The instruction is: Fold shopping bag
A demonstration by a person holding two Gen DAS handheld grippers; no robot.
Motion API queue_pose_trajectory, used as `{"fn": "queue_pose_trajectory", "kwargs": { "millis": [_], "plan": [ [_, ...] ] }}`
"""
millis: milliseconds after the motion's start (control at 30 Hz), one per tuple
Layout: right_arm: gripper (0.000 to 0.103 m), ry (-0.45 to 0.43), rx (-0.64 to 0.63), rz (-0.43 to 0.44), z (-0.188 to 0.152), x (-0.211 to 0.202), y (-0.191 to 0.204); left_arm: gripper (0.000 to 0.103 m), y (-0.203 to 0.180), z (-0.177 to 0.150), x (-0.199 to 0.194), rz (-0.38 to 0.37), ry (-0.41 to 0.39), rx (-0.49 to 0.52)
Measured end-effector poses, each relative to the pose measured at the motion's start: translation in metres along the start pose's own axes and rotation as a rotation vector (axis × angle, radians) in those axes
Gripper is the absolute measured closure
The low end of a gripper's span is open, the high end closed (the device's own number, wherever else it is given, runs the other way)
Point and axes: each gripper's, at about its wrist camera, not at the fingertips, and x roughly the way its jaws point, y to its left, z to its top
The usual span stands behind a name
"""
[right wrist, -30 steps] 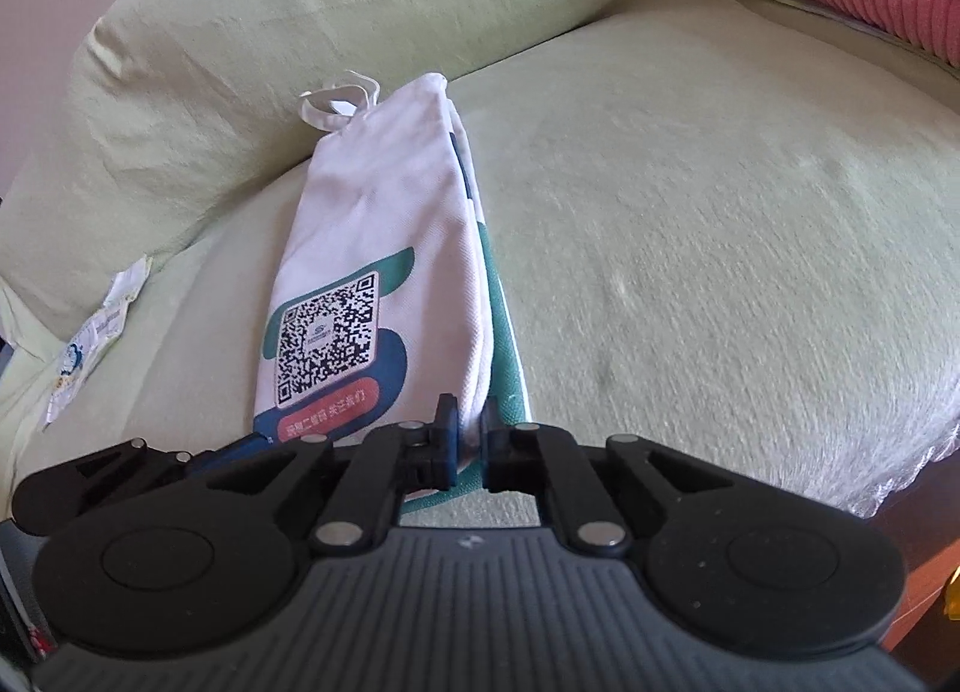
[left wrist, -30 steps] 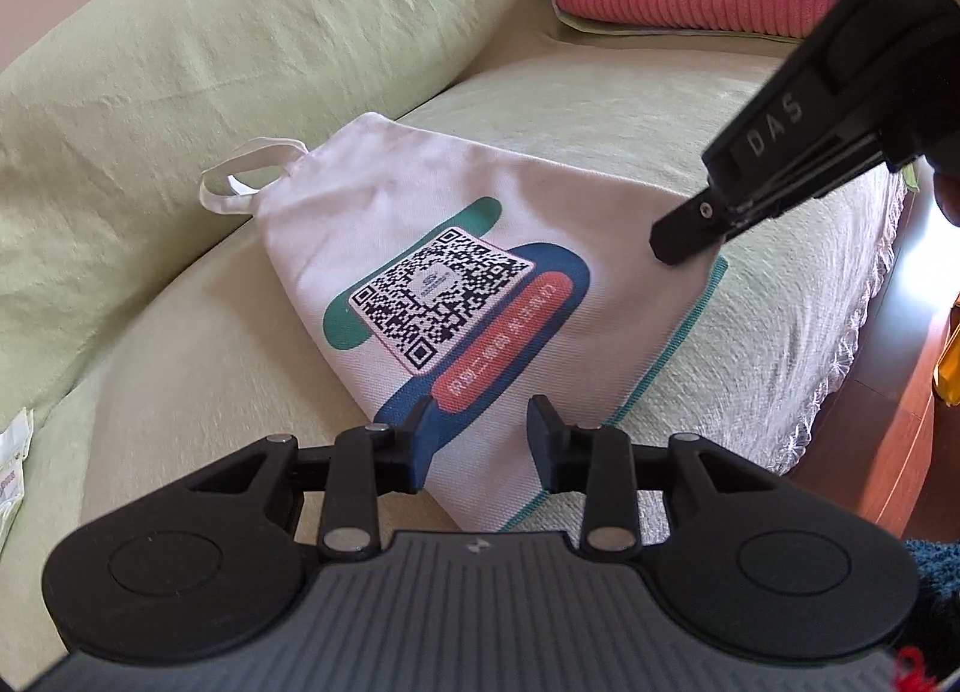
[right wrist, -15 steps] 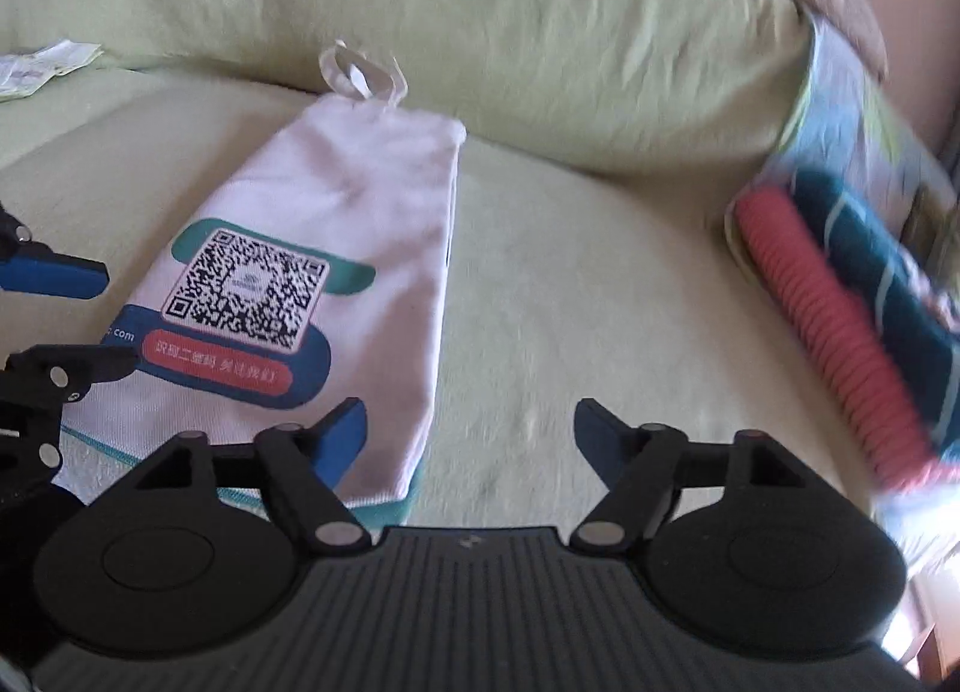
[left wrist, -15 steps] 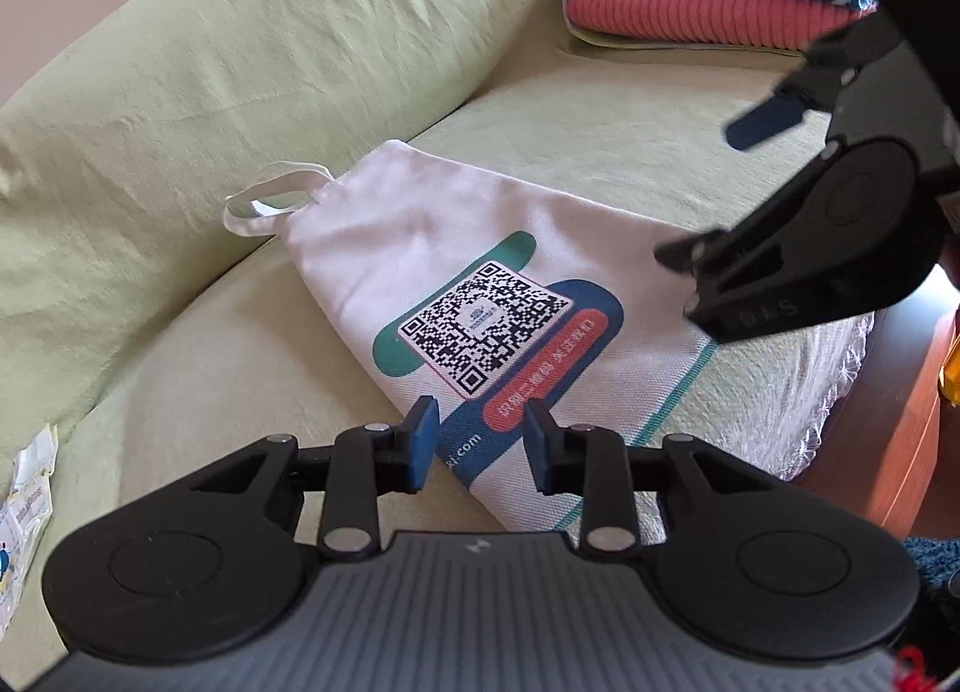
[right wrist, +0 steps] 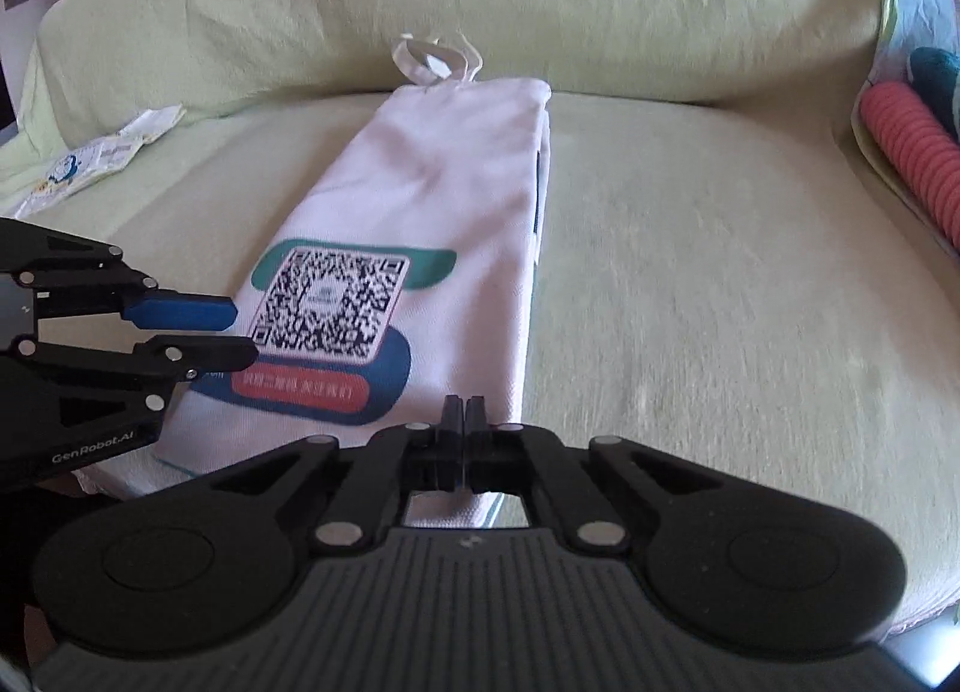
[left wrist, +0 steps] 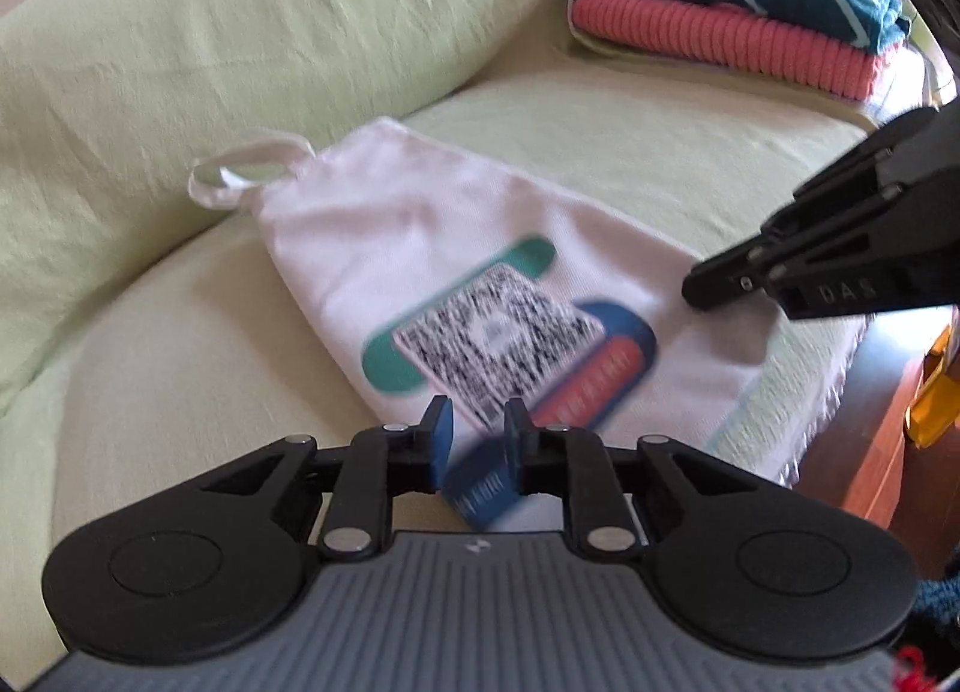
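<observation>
A white cloth shopping bag with a QR code print lies folded lengthwise on the green sofa seat, handles toward the backrest. It also shows in the right wrist view. My left gripper is narrowly open around the bag's near bottom corner, which rises between the fingers. My right gripper is shut on the bag's near bottom edge; in the left wrist view its fingers rest at the bag's right side.
A stack of folded towels, teal over pink, sits at the sofa's far right. A paper leaflet lies at the left of the seat. The sofa's front edge drops to a wooden floor.
My right gripper was open half a second ago and has come down and shut on the bag's bottom edge. My left gripper has narrowed around the near corner.
</observation>
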Motion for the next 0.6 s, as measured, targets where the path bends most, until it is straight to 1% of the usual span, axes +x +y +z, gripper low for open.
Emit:
{"fn": "queue_pose_trajectory", "kwargs": {
  "millis": [33,133,167,267,333,367,400,467,500,600],
  "plan": [
    [0.103,0.01,0.002,0.005,-0.001,0.004,-0.001,0.082,0.009,0.003,0.01,-0.015,0.014,-0.001],
    [0.103,0.035,0.019,0.027,-0.003,0.012,-0.006,0.082,0.031,0.005,0.034,-0.084,-0.006,0.004],
    [0.103,0.039,0.035,0.04,-0.003,0.013,-0.009,0.082,0.042,0.009,0.041,-0.127,-0.016,-0.001],
    [0.103,0.053,0.082,0.078,-0.001,0.014,-0.018,0.082,0.078,0.024,0.07,-0.185,-0.038,0.0],
    [0.103,0.067,0.12,0.106,0.0,0.017,-0.026,0.082,0.102,0.034,0.092,-0.201,-0.047,-0.002],
    [0.103,0.074,0.127,0.114,0.001,0.019,-0.027,0.081,0.118,0.042,0.109,-0.203,-0.049,-0.003],
    [0.103,0.079,0.129,0.116,0.002,0.019,-0.028,0.081,0.126,0.046,0.117,-0.196,-0.049,-0.001],
    [0.103,0.089,0.132,0.117,0.002,0.02,-0.028,0.082,0.153,0.066,0.152,-0.128,-0.046,0.014],
    [0.103,0.094,0.135,0.118,0.003,0.02,-0.028,0.096,0.16,0.073,0.161,-0.124,-0.039,0.016],
    [0.103,0.109,0.144,0.122,0.005,0.021,-0.03,0.096,0.169,0.104,0.18,-0.177,0.0,0.047]
  ]
}}
